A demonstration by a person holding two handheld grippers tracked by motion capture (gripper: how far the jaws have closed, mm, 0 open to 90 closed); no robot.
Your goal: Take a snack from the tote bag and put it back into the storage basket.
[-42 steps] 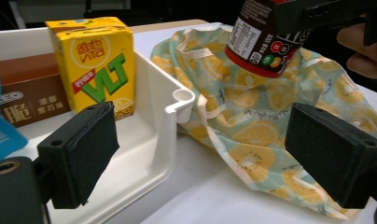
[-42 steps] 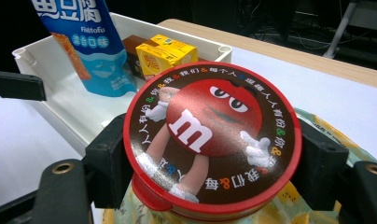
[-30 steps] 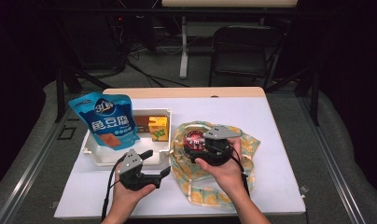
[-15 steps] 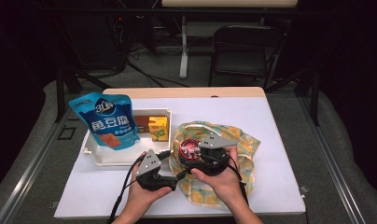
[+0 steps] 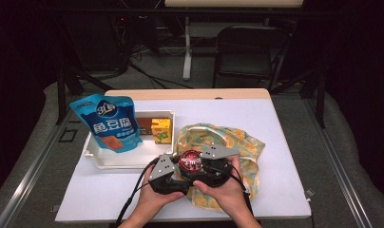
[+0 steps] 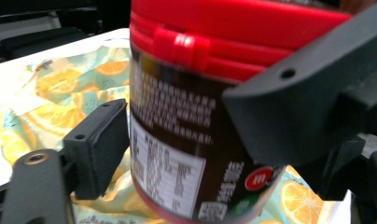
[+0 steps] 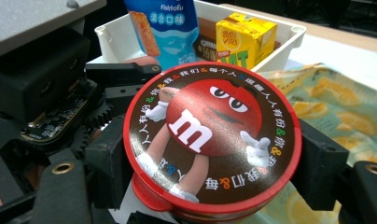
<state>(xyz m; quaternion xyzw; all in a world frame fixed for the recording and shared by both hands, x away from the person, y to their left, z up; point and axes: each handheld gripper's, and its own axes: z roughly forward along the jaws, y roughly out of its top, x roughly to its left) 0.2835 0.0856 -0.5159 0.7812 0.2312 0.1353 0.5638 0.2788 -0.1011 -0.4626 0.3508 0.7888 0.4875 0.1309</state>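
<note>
While the right claw (image 5: 194, 164) pinches the red-lidded candy jar (image 5: 190, 161) above the lemon-print cloth (image 5: 237, 142), the left claw (image 5: 180, 167) has been closing around the jar's body, one pad not quite touching.

"m" on jar lid (image 7: 210, 140); pouch (image 7: 163, 28) prob. "Fishtofu".

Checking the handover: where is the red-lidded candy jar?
In the high view the candy jar sits front centre between both grippers, over the lemon-print cloth, right of the white tray.
</note>
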